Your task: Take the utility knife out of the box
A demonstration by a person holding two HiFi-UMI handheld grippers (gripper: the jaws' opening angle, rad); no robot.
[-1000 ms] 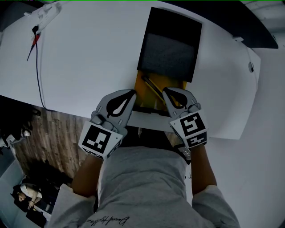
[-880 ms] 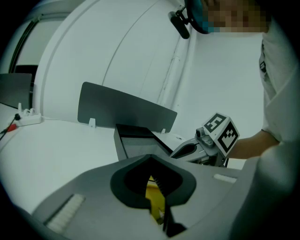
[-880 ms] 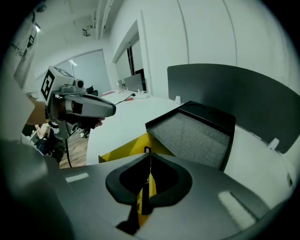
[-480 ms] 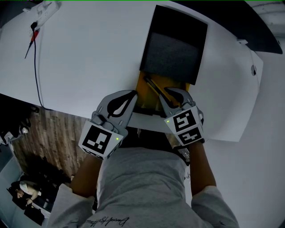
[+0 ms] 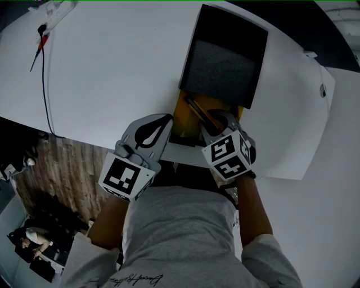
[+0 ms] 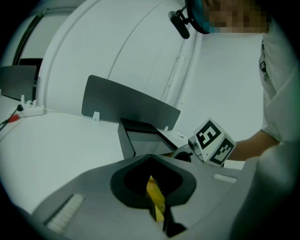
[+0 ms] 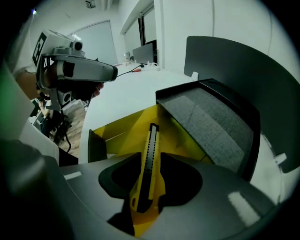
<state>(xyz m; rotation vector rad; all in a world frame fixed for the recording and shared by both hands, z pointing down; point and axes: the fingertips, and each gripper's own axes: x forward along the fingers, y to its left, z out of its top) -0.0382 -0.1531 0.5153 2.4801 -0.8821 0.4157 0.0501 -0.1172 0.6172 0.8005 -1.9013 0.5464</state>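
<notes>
A box with a yellow inside (image 5: 181,115) and an open black lid (image 5: 225,56) sits at the near edge of the white table (image 5: 112,73). A yellow and black utility knife (image 5: 197,111) (image 7: 150,159) lies aslant in the box. My right gripper (image 5: 216,121) (image 7: 150,183) points steeply down into the box. Its jaws have just been opening and stand open on either side of the knife's handle end. My left gripper (image 5: 167,122) (image 6: 157,206) is shut on the box's yellow left wall (image 6: 154,194).
A white power strip (image 5: 53,14) with a red plug and a dark cable (image 5: 46,84) lies at the table's far left. A grey divider panel (image 6: 131,105) stands behind the box. The table edge runs just under both grippers, with wood floor (image 5: 62,169) below.
My right gripper has sunk and tipped down into the box over the knife, and its jaws have spread apart. The left gripper has stayed on the box wall.
</notes>
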